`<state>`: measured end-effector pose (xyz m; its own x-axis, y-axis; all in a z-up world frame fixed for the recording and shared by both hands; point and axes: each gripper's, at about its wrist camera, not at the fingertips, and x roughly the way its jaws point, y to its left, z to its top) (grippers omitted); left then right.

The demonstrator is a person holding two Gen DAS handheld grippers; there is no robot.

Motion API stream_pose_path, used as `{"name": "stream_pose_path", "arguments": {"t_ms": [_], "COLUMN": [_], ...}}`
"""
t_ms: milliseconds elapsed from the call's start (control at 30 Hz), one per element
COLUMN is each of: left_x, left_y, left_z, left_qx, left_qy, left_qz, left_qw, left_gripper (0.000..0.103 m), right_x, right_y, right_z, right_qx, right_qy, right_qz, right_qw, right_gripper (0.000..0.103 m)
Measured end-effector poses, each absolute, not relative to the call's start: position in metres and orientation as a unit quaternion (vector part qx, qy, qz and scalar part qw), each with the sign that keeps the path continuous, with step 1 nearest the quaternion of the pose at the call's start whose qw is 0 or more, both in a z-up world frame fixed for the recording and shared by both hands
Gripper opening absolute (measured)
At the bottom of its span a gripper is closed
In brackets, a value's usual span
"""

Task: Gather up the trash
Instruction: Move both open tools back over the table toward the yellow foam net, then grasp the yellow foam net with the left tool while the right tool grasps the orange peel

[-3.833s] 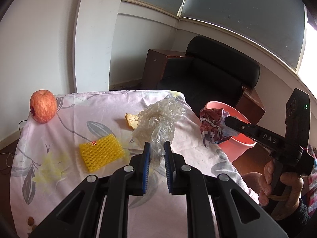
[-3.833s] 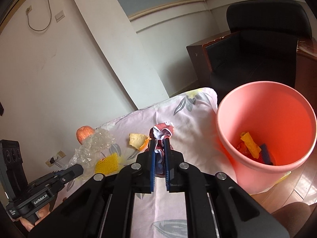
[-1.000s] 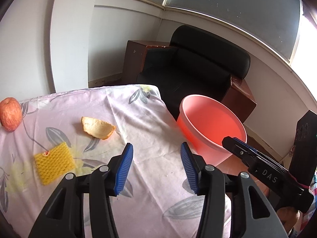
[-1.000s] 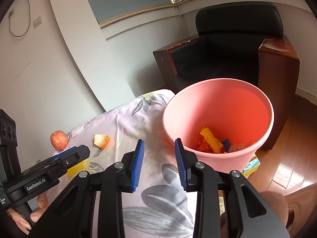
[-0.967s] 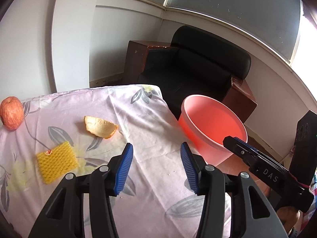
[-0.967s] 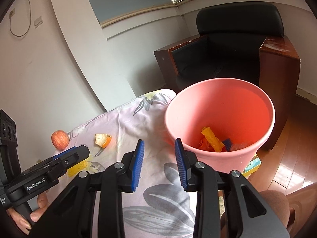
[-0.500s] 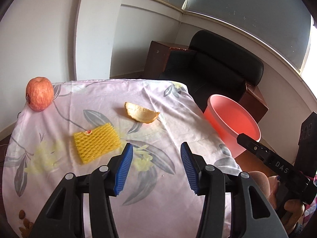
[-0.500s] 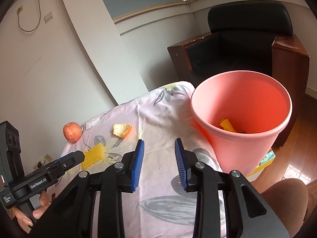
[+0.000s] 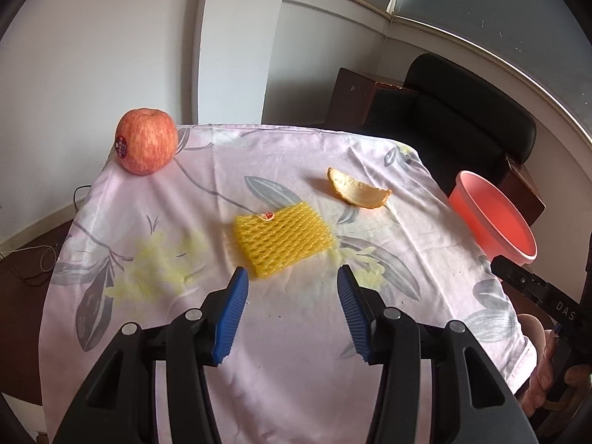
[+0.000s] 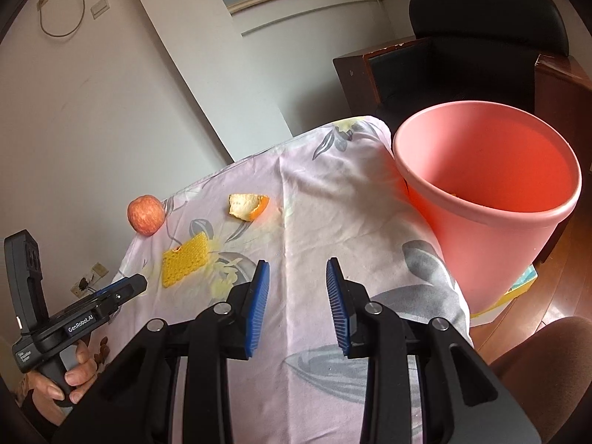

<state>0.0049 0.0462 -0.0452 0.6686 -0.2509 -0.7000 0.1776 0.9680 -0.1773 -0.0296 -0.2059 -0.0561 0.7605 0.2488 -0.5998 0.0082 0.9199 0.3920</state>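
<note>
My left tongs [image 9: 290, 277] hang over the desk [image 9: 296, 370] with their blue pads spread wide and nothing between them. Just beyond their tips lies the yellow foam fruit net [image 9: 282, 239], flat on the flowered cloth. My right tongs [image 10: 297, 272] are also parted, more narrowly, and empty, pointing down at bare cloth nearer the desk's right edge. Past the net sits the orange peel [image 9: 358, 194], curled with its pale inside showing, well apart from the net. The pink bin [image 10: 492, 199] stands beside the desk's right edge, below the cloth's level. Farthest back, at the left rear corner, rests a red apple [image 9: 145, 145] with a sticker.
</note>
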Motion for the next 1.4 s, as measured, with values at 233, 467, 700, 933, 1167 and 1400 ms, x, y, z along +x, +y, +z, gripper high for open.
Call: {"name": "stream_pose_path", "arguments": {"t_ms": [233,467,700,933,1167,1400], "left_x": [0.019,0.034,0.048,0.065,0.069,0.068], "left_y": [0.048,0.038,0.025,0.018,0.023,0.031], "left_z": [-0.053,-0.061,-0.061,-0.076,-0.079,-0.075], "left_qx": [-0.048,-0.016,0.032,0.065,0.070,0.060], "left_qy": [0.404,0.413,0.407,0.427,0.426,0.418], "left_qz": [-0.116,-0.126,-0.147,-0.142,-0.116,-0.114], "left_qw": [0.906,0.902,0.901,0.891,0.894,0.899], "left_gripper": [0.049,0.049,0.049,0.049,0.032,0.008], "right_x": [-0.026,-0.023,-0.015,-0.006,0.000,0.015], "right_y": [-0.200,-0.195,-0.193,-0.187,-0.186,-0.184], "right_z": [-0.060,-0.061,-0.056,-0.059,-0.063,-0.060], "right_qx": [0.184,0.176,0.171,0.165,0.168,0.178], "right_qy": [0.345,0.348,0.340,0.346,0.360,0.369], "right_qz": [0.074,0.080,0.079,0.087,0.093,0.107], "right_qw": [0.918,0.917,0.921,0.920,0.913,0.906], "right_gripper": [0.033,0.033,0.033,0.033,0.033,0.033]}}
